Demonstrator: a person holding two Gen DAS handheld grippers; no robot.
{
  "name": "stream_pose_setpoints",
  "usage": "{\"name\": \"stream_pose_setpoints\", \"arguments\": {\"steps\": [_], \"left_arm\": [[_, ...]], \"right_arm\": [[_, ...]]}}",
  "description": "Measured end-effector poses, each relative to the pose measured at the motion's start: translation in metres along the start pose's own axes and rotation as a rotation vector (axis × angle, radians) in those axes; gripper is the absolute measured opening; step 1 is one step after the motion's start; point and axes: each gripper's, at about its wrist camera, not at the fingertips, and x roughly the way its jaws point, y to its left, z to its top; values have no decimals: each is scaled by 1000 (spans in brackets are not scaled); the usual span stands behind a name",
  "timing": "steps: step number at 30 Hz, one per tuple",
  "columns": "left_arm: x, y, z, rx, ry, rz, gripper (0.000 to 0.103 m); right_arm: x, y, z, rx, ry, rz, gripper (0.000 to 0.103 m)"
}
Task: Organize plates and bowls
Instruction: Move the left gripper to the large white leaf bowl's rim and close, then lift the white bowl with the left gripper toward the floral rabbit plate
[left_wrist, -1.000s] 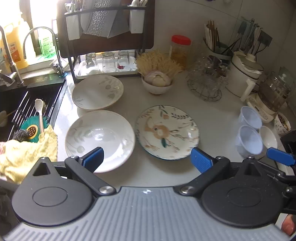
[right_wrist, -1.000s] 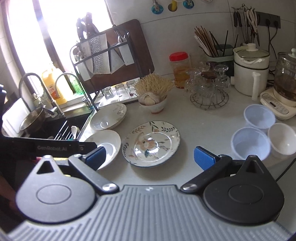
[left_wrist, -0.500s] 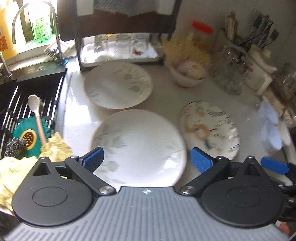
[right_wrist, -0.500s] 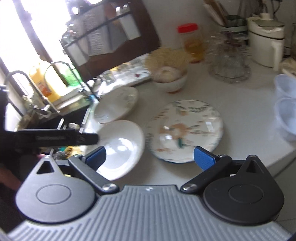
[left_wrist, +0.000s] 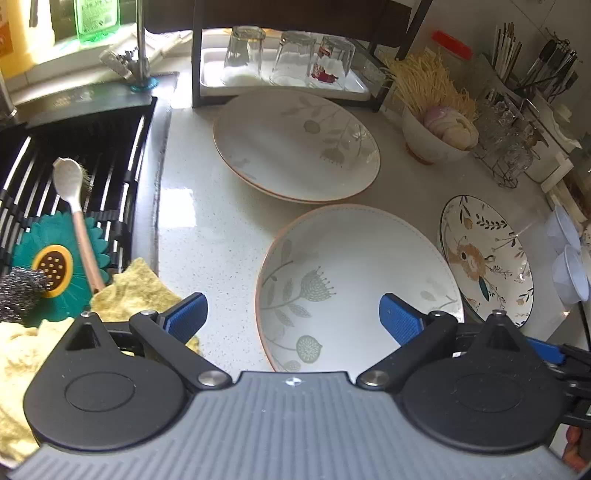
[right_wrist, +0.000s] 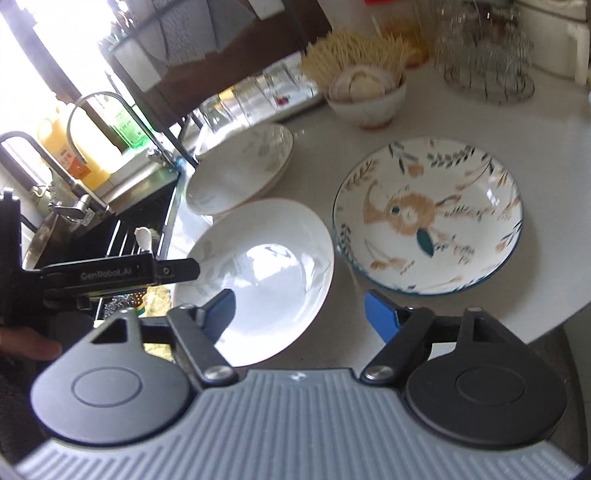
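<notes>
The pale speckled counter (left_wrist: 192, 229) runs from the sink (left_wrist: 74, 155) on one side to a clutter of jars and wire racks on the other, most of that far end smeared by blur in the right wrist view. Three plates lie on it. The near white plate (left_wrist: 354, 280), printed with grey-green leaves, sits closest to both tools, its front edge hidden under the left gripper's body. Behind it, touching or nearly so, lies the far white plate (left_wrist: 295, 147); a second orange rim shows beneath its front edge, so it may rest on another plate, though I cannot be sure. To the side sits the flowered plate (right_wrist: 428, 214), blue-rimmed, apart from the near white plate by a narrow strip of counter.

The left gripper (left_wrist: 291, 314) hangs low over the near white plate with its blue pads spread wide, holding nothing; one pad is over the plate, the other over the counter by a yellow cloth (left_wrist: 129, 291). The right gripper (right_wrist: 299, 314) is likewise spread and empty, one pad above the near white plate's rim, the other over bare counter before the flowered plate.

Small pale bowls (left_wrist: 569, 266) crowd the frame edge, partly cut off. A white bowl (right_wrist: 365, 99) holds something round, under a tuft of yellow strands.
</notes>
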Motion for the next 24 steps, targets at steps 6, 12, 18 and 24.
{"name": "stream_pose_setpoints", "arguments": {"steps": [6, 12, 18, 24], "left_arm": [[21, 18, -1, -24, 19, -98, 84], [35, 29, 2, -34, 29, -125, 62], [45, 27, 10, -8, 28, -165, 49], [51, 29, 18, 13, 19, -154, 31]], "right_arm": [[22, 1, -7, 22, 5, -20, 49], [37, 3, -6, 20, -7, -35, 49], [51, -3, -5, 86, 17, -67, 19], [55, -5, 0, 95, 7, -86, 14]]}}
